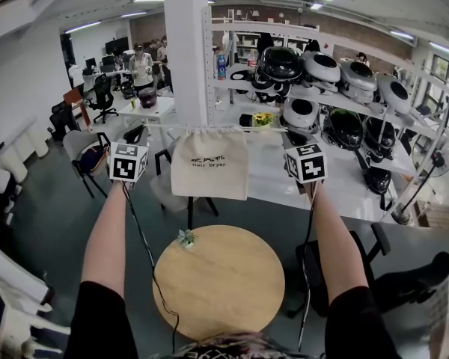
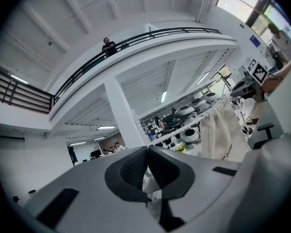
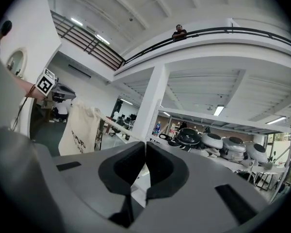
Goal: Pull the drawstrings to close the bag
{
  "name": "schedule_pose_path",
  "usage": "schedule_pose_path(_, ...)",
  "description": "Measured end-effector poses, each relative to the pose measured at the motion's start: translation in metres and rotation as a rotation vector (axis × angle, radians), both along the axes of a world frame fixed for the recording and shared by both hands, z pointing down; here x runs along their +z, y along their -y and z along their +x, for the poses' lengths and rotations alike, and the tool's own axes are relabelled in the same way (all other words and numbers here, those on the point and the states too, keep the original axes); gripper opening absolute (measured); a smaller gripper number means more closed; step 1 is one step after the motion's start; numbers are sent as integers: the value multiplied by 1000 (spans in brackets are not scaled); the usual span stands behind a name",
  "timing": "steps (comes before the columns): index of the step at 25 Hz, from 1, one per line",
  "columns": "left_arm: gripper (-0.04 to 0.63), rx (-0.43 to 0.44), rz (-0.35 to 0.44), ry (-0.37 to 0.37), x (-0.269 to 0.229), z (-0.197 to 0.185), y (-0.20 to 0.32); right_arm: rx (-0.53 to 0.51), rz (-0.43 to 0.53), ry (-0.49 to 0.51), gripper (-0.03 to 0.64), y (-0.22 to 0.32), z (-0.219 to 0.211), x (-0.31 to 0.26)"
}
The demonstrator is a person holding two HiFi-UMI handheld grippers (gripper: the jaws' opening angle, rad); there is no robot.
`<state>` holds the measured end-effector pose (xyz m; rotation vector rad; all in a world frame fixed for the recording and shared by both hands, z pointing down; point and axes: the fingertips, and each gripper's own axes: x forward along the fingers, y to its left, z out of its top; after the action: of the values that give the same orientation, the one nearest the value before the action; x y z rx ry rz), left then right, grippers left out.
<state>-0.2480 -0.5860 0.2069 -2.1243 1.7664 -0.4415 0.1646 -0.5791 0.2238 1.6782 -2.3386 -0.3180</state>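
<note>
— Bag [image 1: 209, 163]?
— Hanging in mid-air between both tools, above the round wooden worktop [image 1: 224, 298], not touching it. Mouth gathered into ruffles along the taut drawstrings [image 1: 269, 129].
— Grips?
— Left hand-held gripper [image 2: 148, 160] clamped on a cord end. Right hand-held gripper [image 3: 145, 165] likewise, pads pressed together on thin white cord.
— Risks?
— Thin, smooth cord against ribbed dark pads: could slip out under a harder pull, dropping the cloth onto the worktop, maybe onto the small plant [image 1: 185, 238]. Uneven pulling would likely bunch the channel to one side and leave a gap.
— Fabric?
— Matte cream weave, limp, roughly square, dark print on the front.
</note>
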Motion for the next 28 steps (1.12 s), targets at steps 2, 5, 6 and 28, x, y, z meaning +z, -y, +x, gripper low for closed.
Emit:
schedule_pose_path(2,20,3,1,3,1,-1,0,-1,-1,0,5,0,1,2)
schedule_pose_path(5,21,9,-6,-10,2,-3,-2,-5,-4,4,5,-2,1,3)
schedule_pose_path(6,21,11,-8,-16,2,-3,-3,-6,-5,8,5,-3,2,3)
schedule_pose_path(28,18,-17,-37,-155,3,-26,-8,-15,-28,51,5,-7,8,10)
